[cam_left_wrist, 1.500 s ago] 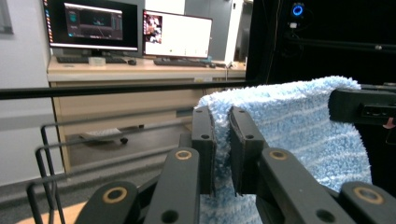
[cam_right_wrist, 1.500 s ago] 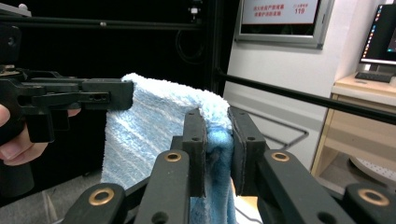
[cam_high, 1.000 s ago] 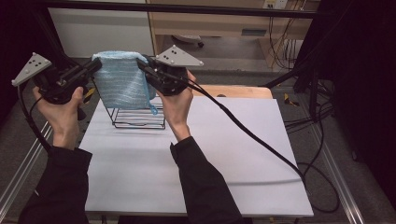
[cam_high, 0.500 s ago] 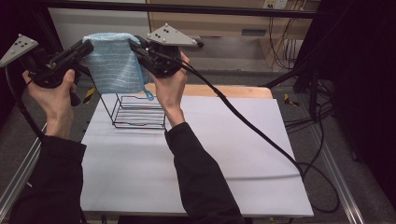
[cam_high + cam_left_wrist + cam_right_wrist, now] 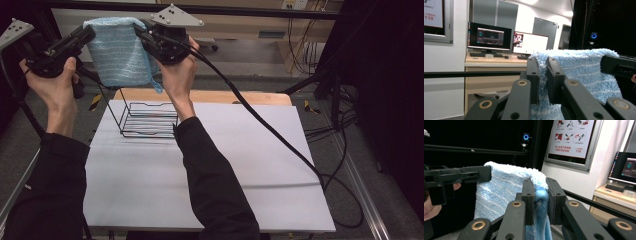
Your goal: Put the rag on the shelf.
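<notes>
Now both jaws pinch the blue towel's (image 5: 120,52) top corners, seemingly above the wire rack (image 5: 148,119).

light blue striped towel (image 5: 120,55), black wire rack (image 5: 148,119)

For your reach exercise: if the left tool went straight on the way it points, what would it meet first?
Past the towel it grips, the left tool would probably meet the right tool holding the far corner; depth is unclear.
</notes>
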Demonstrator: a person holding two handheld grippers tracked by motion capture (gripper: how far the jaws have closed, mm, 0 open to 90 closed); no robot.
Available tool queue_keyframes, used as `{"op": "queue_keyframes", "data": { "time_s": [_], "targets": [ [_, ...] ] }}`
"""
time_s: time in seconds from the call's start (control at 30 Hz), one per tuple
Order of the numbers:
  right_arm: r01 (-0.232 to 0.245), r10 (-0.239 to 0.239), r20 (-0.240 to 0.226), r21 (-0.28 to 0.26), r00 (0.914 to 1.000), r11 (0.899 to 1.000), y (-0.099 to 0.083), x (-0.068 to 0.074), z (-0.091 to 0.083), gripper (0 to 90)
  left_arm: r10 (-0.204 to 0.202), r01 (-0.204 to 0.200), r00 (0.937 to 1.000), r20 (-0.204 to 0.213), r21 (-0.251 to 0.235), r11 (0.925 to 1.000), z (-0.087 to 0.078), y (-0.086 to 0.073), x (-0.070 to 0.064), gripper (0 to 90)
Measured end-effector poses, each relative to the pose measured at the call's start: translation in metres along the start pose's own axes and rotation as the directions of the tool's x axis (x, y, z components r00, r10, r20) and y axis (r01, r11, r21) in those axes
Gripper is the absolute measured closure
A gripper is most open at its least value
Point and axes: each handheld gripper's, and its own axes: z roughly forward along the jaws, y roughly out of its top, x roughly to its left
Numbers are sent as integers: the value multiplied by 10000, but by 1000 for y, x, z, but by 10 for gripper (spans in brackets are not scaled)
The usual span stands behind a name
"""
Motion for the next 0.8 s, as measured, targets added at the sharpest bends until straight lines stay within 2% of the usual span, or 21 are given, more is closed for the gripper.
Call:
{"op": "queue_keyframes", "data": {
  "time_s": [0.23, 0.33, 0.43, 0.6, 0.8],
  "targets": [
    [276, -277, 99, 92, 9996, 9996, 14, -6, 14, 787, -118, 116, 9999, -75, -174, 9998, 11, 8, 9, 815],
    [286, -288, 190, 97, 9994, 9995, 17, -10, 21, 787, -292, 290, 9996, -60, -200, 9994, 18, 9, 13, 815],
    [225, -227, 248, 73, 9994, 9997, 18, -15, 25, 787, -99, 96, 9999, -134, -203, 9997, 23, 10, 14, 815],
    [225, -227, 293, 81, 9993, 9997, 11, -20, 32, 787, -42, 40, 9996, -294, -94, 9999, 32, 7, 18, 815],
    [67, -88, 423, 496, 9991, 9987, -3, -25, 38, 787, -146, 152, 9993, -344, 165, 9997, 41, -2, 23, 815]
  ]
}}
